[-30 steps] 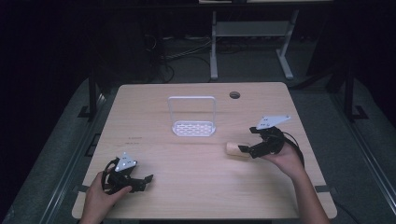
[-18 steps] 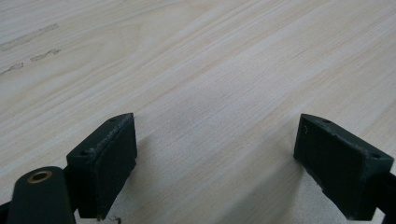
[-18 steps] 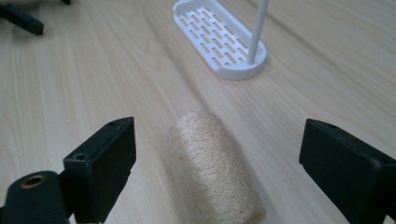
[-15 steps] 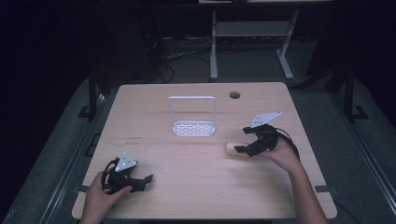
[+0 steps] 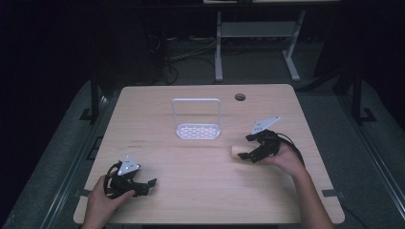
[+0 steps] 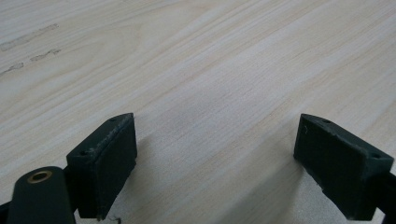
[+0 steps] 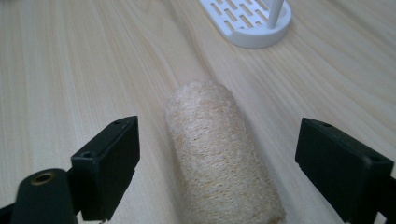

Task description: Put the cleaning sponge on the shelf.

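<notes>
A tan loofah roll (image 7: 219, 154) lies flat on the wooden table (image 5: 200, 191), seen as a small beige stub (image 5: 236, 151) in the high view. My right gripper (image 7: 219, 172) is open with its jaws on either side of the roll, not touching it; from above this gripper (image 5: 247, 147) sits at the table's right. A white rack (image 5: 197, 119) with a slotted base and wire arch stands at the table's middle, and its base (image 7: 247, 21) appears beyond the roll. My left gripper (image 5: 149, 183) rests near the front left, and its own view shows it (image 6: 215, 172) open over bare wood.
A round cable hole (image 5: 239, 97) is in the table's far right part. Faint marks (image 6: 28, 46) are on the wood to the left. Behind the table stands a metal frame (image 5: 258, 43) on dark floor with cables.
My right gripper has slid left toward the loofah roll, so its jaws now flank the roll. The left gripper has stayed put.
</notes>
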Available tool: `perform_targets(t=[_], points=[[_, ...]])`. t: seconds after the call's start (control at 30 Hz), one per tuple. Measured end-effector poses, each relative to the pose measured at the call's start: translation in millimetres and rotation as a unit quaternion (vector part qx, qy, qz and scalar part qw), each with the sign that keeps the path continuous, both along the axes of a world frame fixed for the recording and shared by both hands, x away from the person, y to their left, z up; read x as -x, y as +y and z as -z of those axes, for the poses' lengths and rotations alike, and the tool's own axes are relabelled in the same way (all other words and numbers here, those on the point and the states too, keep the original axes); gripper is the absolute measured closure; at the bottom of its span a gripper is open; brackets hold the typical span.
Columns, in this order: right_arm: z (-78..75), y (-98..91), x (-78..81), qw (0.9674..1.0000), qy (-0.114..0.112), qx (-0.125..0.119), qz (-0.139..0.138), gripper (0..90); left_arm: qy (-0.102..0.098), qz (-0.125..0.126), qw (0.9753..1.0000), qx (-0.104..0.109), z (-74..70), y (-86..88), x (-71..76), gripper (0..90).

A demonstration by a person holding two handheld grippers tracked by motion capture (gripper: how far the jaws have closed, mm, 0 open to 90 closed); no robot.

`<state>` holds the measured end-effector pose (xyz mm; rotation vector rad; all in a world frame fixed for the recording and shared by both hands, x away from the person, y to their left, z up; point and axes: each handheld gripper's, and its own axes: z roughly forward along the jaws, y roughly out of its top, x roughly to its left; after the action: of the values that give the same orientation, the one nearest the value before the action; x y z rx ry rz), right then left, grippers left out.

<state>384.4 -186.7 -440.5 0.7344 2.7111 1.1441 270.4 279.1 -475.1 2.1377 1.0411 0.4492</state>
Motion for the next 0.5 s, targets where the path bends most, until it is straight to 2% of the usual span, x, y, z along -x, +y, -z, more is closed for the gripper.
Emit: perform_targets(t=[0.5], points=[[12.8, 6.0, -3.8, 0.9996, 0.007, 0.027, -0.008, 14.2, 0.0, 0.0, 1.0, 0.0, 0.0, 0.0, 0.0, 12.7]])
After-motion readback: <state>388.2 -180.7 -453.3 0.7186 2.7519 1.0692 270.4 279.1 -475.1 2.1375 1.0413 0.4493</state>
